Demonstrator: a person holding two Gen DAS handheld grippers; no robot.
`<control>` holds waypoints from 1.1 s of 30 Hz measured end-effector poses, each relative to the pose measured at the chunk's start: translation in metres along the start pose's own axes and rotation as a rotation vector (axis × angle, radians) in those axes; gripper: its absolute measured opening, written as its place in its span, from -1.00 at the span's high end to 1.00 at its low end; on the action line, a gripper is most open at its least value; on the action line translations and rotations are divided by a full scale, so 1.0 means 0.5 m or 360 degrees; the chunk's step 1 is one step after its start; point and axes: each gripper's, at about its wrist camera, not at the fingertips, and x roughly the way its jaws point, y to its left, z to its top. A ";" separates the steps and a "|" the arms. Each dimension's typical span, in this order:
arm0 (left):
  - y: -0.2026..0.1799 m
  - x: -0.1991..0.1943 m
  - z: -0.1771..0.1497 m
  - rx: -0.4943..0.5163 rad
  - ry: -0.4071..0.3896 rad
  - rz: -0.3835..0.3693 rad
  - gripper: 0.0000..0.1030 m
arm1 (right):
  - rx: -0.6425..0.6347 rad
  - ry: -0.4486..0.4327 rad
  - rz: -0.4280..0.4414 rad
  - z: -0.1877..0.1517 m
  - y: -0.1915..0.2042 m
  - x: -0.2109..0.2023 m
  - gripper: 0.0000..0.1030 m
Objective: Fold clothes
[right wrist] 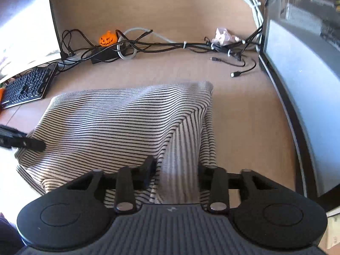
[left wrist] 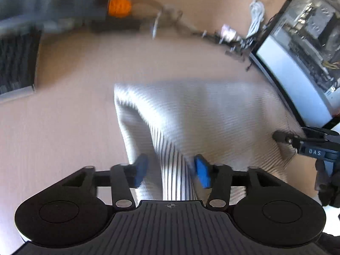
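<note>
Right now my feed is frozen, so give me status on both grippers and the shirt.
Left gripper and right gripper open, a raised fold between each one's jaws. Striped shirt bunched on desk. Cables well behind, clear.

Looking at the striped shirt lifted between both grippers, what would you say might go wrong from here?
1. In both wrist views the striped shirt runs between fingers that stand apart, so a raised fold may slip from the left gripper or the right gripper.
2. Loose cables lie just beyond the shirt; a swept hem could snag them.
3. The keyboard sits close to the shirt's left edge.
</note>
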 end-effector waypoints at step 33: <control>-0.091 0.134 0.031 0.0118 0.0164 0.0194 -1.00 | -0.0359 0.0002 -0.0700 0.144 0.047 0.176 -1.00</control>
